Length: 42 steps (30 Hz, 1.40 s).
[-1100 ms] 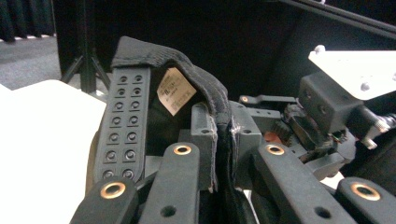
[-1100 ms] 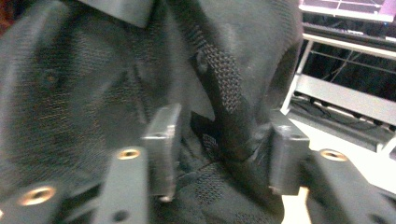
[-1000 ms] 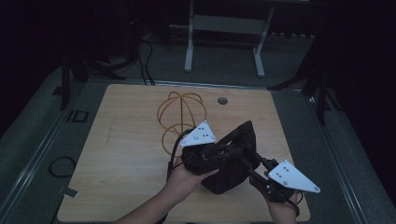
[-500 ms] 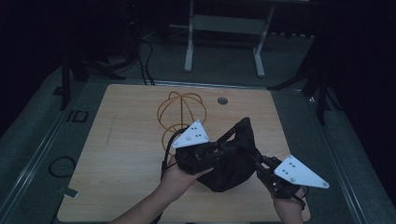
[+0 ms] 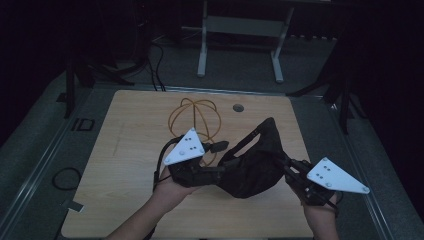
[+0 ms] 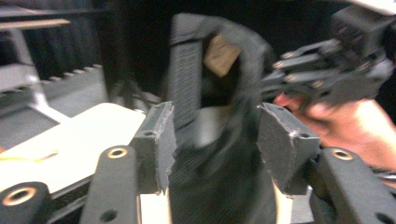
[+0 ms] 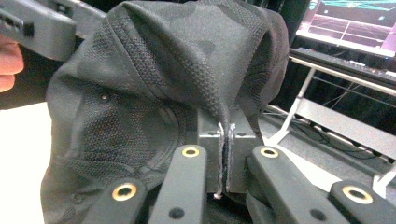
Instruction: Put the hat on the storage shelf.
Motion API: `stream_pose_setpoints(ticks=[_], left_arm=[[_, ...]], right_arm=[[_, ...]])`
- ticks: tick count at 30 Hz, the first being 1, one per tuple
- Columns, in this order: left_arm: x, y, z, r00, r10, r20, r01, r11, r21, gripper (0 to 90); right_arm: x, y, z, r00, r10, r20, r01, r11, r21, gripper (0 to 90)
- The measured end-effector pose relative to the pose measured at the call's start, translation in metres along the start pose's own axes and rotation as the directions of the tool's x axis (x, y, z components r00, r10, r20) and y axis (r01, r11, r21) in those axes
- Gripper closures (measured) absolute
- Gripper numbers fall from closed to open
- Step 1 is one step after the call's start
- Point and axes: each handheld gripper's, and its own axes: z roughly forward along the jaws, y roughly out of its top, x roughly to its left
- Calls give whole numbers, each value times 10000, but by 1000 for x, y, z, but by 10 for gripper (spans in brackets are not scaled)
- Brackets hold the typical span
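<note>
Both grippers hold a black cap [image 5: 252, 170] over the table [image 5: 125, 150]: right gripper [image 7: 223, 161] pinching its fabric, left gripper [image 6: 212, 140] spread around it.

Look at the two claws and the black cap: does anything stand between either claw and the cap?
Nothing visible does. The right claw is already shut on a fold of the black cap. The left claw is open, with the cap's fabric between its jaws. The wire frame lies behind, on the table.
</note>
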Motion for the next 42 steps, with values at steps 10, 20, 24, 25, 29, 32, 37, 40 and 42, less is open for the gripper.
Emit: stream_pose_setpoints(ticks=[10,20,24,25,29,32,37,40,42], left_arm=[[22,-26,-36,9906,-52,-1370,62,10000,67,78],[61,-76,-93,9209,-1230,-3700,1157,9924,-419,25],[68,-106,-104,8857,-1185,-4489,1329,9911,7,19],[69,-115,-107,8771,-1179,-4656,1385,9903,100,18],[75,-150,-116,8484,-1675,-5022,1998,9798,108,12],[80,-173,-122,8316,-2029,-5170,2421,9702,85,12],[87,-199,-132,7995,-2505,-5460,2875,9576,-184,12],[89,-205,-135,7861,-2477,-5663,2917,9564,-133,12],[90,-206,-137,7791,-2401,-5791,2859,9582,-126,12]], right_arm=[[-12,21,-7,9998,-145,-107,143,9998,-143,874],[-19,47,8,9982,-132,-578,114,9995,-310,873],[-17,59,21,9967,-305,-754,286,9993,-254,873],[-17,62,24,9961,-349,-815,331,9992,-240,873],[-16,75,40,9938,-447,-1021,436,9990,-129,873],[-17,84,53,9918,-399,-1212,398,9992,-33,873],[-19,102,78,9858,-345,-1644,391,9989,243,872],[-19,110,96,9821,-309,-1860,406,9980,487,872],[-19,115,107,9809,-355,-1915,480,9970,609,871]])
